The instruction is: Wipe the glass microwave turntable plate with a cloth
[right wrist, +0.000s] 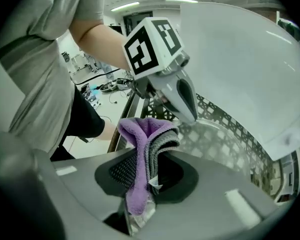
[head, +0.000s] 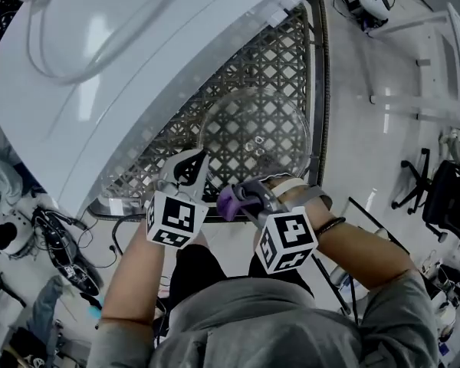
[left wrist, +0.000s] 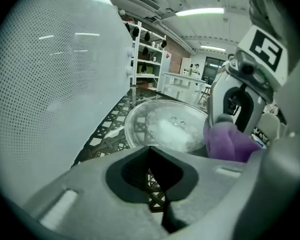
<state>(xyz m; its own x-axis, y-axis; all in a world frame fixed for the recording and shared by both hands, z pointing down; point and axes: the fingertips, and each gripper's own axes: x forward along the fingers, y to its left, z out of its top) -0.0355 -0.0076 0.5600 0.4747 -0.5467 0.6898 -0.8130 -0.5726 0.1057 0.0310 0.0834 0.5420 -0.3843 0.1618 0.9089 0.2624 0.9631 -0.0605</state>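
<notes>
My right claw point(head: 248, 199) is clamped on the purple cloth point(right wrist: 142, 134). My left claw point(head: 190, 167) is closed on nothing. Both sit just short of the glass turntable plate point(head: 253, 133) on the lattice tabletop point(head: 287, 48). I judge wiping is not yet begun; next I should press the cloth onto the glass

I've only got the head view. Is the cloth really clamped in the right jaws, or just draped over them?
Observer: Clamped. The right gripper view shows the right gripper shut on the folded cloth, purple outside, grey inside.
Operator: And the left one?
Observer: The left gripper is shut and holds nothing; only the lattice shows through its jaws.
Operator: Is the cloth on the plate?
Observer: In the left gripper view it sits at the right rim of the plate, not over the middle; I can't tell whether they touch.
</notes>
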